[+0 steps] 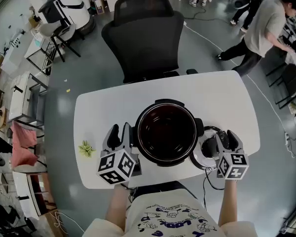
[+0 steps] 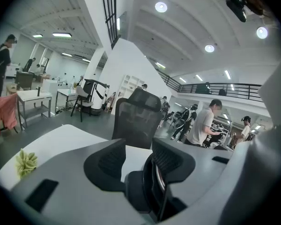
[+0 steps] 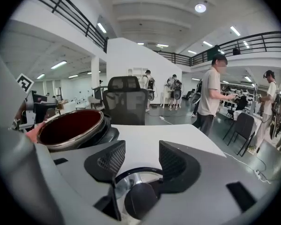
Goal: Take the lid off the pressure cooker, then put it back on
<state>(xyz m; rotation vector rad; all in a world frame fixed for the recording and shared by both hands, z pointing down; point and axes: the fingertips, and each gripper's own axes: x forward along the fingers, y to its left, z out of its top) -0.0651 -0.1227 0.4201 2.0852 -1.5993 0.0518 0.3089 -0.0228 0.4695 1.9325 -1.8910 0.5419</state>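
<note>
The pressure cooker pot (image 1: 138,132) stands lidless at the middle of the white table (image 1: 222,98), its dark inside showing. Its lid (image 1: 201,158) lies flat on the table just right of the pot. My left gripper (image 1: 120,135) sits against the pot's left side, open; in the left gripper view (image 2: 139,156) the pot's black side and steel rim (image 2: 150,189) lie low between the jaws, near the right one. My right gripper (image 1: 221,141) is over the lid, open. In the right gripper view (image 3: 141,161) the lid's black knob (image 3: 140,199) sits below the gap, untouched, and the pot (image 3: 72,139) is at left.
A black office chair (image 1: 145,38) stands behind the table. A small green object (image 1: 85,148) lies near the table's left front. A black cable (image 1: 207,179) hangs off the front edge at right. People (image 1: 264,26) stand at the far right.
</note>
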